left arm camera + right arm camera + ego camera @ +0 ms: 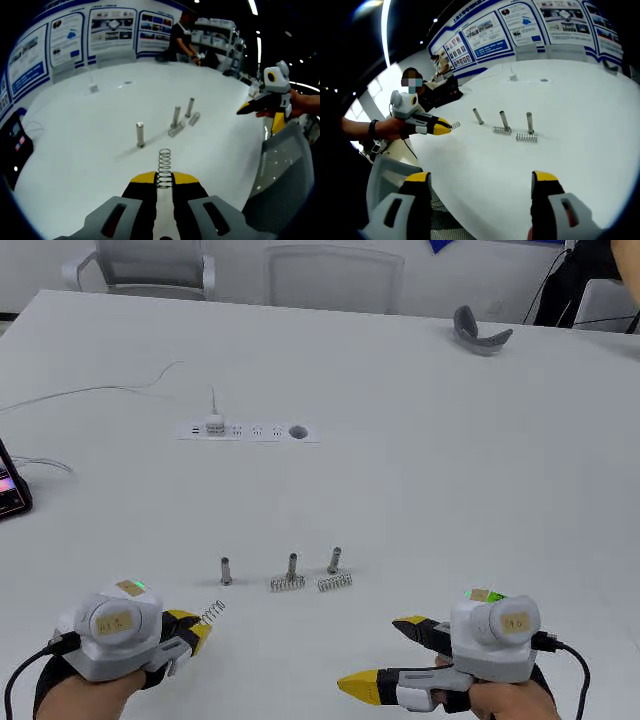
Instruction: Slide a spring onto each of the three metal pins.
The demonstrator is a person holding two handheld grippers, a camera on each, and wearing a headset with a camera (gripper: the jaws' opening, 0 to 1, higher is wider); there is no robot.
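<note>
At the bottom left of the head view, the left gripper (pixel 198 628) has its jaws squeezed shut on a spring (pixel 213 612). The spring sticks out forward, along the jaws. The nearest pin (pixel 226 571) stands straight up on the bench (pixel 420 470), just above the spring in the frame, not touching it. This gripper is the closer one. At the bottom right, the right gripper (pixel 380 655) has its jaws wide apart and holds nothing.

You're in a lab-style meeting room.
Blue-framed wall posters (pixel 485 42), office chairs (pixel 155 260) behind your long white worktop (pixel 450 470).
</note>
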